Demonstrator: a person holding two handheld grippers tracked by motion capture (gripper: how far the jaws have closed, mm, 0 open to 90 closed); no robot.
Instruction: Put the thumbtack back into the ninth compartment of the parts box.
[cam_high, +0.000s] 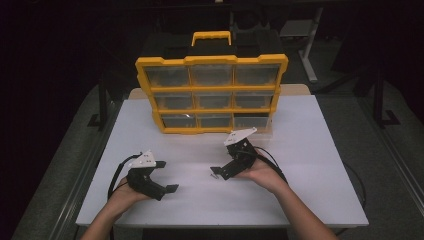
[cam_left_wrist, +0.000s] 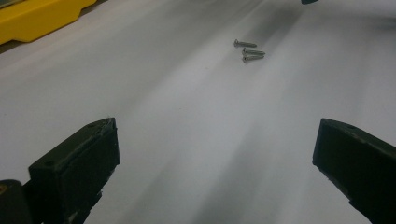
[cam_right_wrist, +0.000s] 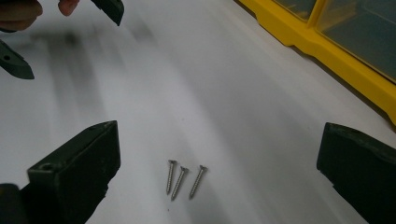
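A yellow organizer (cam_high: 212, 95) with clear drawers and a black back is standing on the plain white table (cam_high: 310, 165). Three silver screws (cam_right_wrist: 183, 179) are lying there. Both grippers, left (cam_high: 162, 176) and right (cam_high: 216, 172), are showing black jaws.

Both grippers rested on the white table (cam_high: 310, 165) — left gripper (cam_high: 167, 176), right gripper (cam_high: 216, 172). The yellow organizer (cam_high: 212, 90) stood upright behind them.

Dim room, dark surroundings; white table (cam_high: 310, 150) lit; gripper views soft, streaky.

Black hand-held gripper (cam_high: 169, 176) each hand, grey three-cornered top plate, black trailing cable; bare forearms.
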